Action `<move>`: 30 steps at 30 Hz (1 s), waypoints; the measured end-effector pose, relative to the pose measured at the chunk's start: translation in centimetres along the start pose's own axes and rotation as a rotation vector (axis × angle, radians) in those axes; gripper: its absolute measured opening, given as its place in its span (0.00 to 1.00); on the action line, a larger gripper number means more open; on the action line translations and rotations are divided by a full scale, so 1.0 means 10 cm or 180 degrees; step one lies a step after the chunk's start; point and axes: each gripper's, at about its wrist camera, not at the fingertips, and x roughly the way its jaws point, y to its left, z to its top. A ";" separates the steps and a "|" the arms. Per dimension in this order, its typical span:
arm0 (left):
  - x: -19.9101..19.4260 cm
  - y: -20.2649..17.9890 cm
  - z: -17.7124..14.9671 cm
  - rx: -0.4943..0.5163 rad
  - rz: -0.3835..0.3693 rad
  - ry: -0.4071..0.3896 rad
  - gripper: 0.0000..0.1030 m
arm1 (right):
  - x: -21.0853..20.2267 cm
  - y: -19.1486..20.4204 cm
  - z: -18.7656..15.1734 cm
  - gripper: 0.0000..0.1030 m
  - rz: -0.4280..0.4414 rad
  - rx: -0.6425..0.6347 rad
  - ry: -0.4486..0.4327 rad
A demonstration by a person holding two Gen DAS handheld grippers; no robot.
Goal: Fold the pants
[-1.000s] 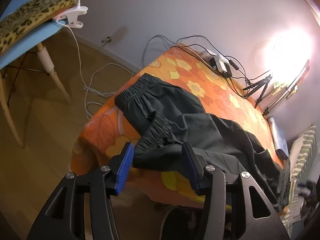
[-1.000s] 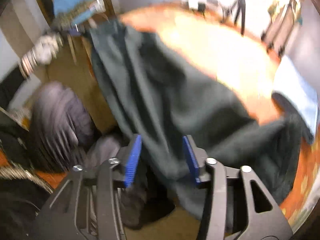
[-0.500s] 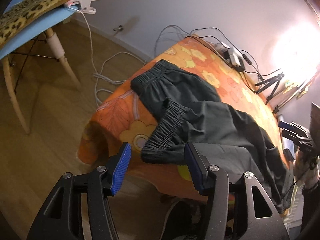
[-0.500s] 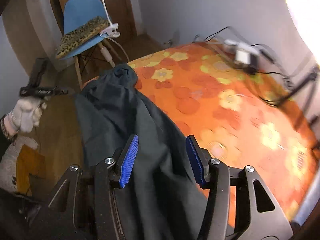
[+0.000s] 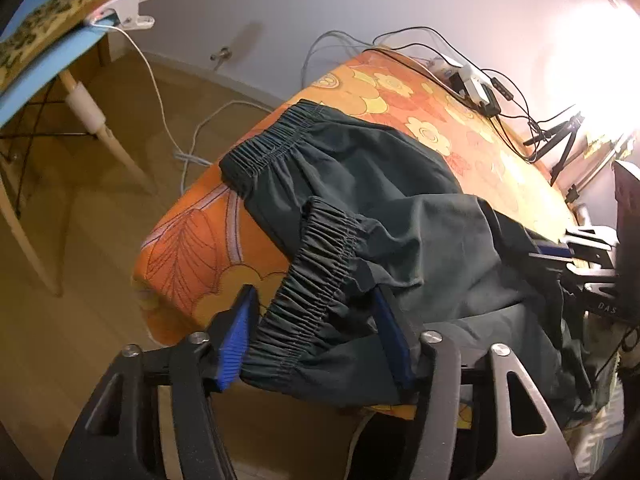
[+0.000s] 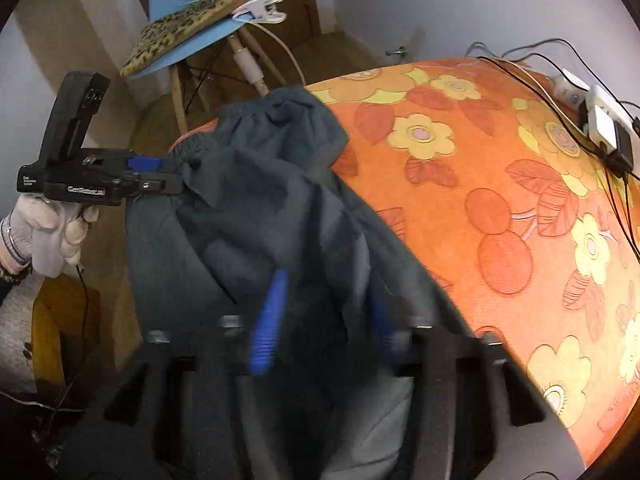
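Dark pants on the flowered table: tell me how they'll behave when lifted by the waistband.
The dark pants will probably sag and drape: the fabric already folds over itself and spills off the flowered table edge. They look thin, so likely light. The gathered elastic waistband should give the left gripper firmer purchase.

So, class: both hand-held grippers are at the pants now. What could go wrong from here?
1. The waistband sits between the left hand-held gripper's open jaws, so it may slip out before they close.
2. The pants hang off the table edge and could slide to the floor.
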 end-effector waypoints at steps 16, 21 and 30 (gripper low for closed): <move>-0.49 -0.19 0.38 0.0504 0.0348 -0.0685 0.22 | -0.67 0.13 0.12 0.03 -0.0305 0.0004 -0.0712; -0.32 -0.15 0.77 0.0520 0.0466 -0.0727 0.22 | -0.71 -0.04 0.30 0.03 -0.0397 0.0116 -0.0828; 0.25 0.00 0.94 0.0577 0.0794 -0.0400 0.22 | -0.19 -0.46 0.47 0.04 -0.0403 0.0436 -0.0546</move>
